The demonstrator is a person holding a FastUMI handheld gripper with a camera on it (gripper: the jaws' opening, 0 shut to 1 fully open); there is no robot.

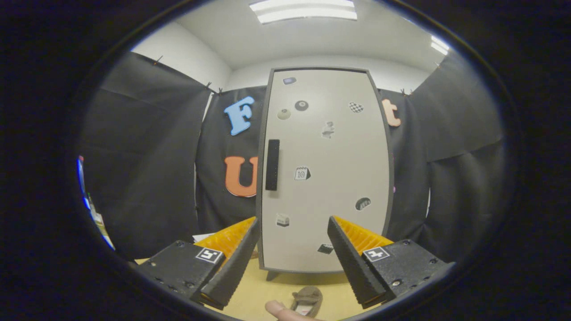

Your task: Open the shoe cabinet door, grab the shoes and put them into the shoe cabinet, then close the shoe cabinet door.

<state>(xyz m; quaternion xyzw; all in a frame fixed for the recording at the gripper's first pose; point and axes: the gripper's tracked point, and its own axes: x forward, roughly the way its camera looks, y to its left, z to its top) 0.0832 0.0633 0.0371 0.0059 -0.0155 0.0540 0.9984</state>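
The shoe cabinet stands upright beyond the fingers on the desk, its pale door closed, black handle at its left edge. A brown shoe lies between the fingers — the tool spread apart, empty, pointing at the door.

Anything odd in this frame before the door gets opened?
Nothing damaged or spilled. One oddity: a fingertip pokes in beside the shoe, between the open tongs. Cabinet stands upright, door shut, handle straight.
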